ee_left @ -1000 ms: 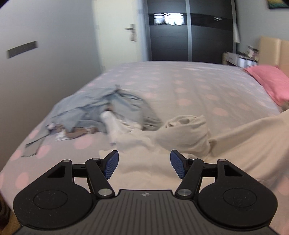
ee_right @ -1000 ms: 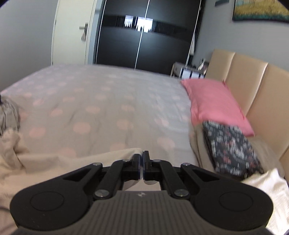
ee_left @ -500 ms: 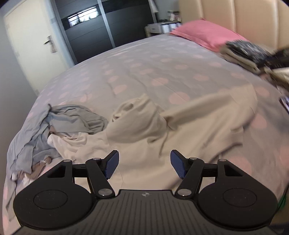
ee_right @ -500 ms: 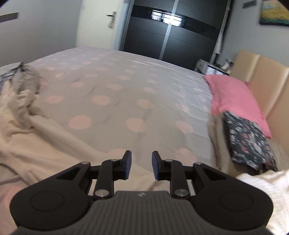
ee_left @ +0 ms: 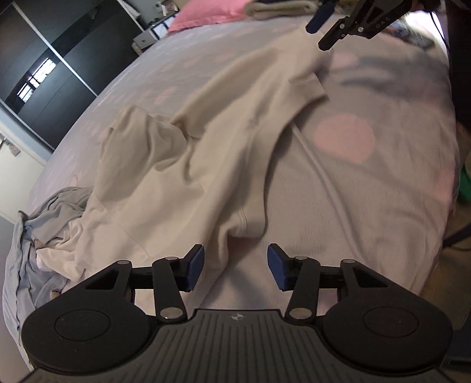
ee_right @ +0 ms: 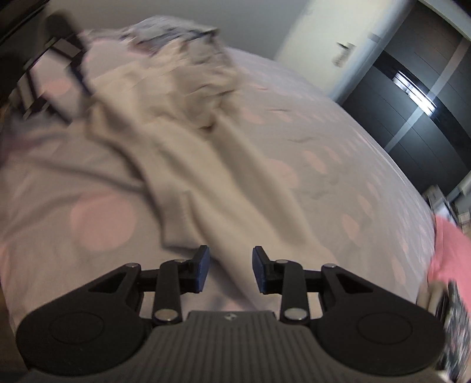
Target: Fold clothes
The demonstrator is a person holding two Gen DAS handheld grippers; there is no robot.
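Cream garment: spread crumpled across the polka-dot bedspread, one end reaching towards the pink pillow.
Your left gripper: jaws wide apart, holding nothing, just above the garment's near hem.
Your right gripper: jaws apart and empty, over the garment's pillow-side end.
Grey-blue clothes: heaped against the garment's end farthest from the pillow.

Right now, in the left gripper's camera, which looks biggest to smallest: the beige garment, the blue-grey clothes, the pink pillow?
1. Beige garment, spread across the bed.
2. Blue-grey clothes, bunched at the left edge.
3. Pink pillow, though it lies far from the camera and is cut off, so its true size is unsure.
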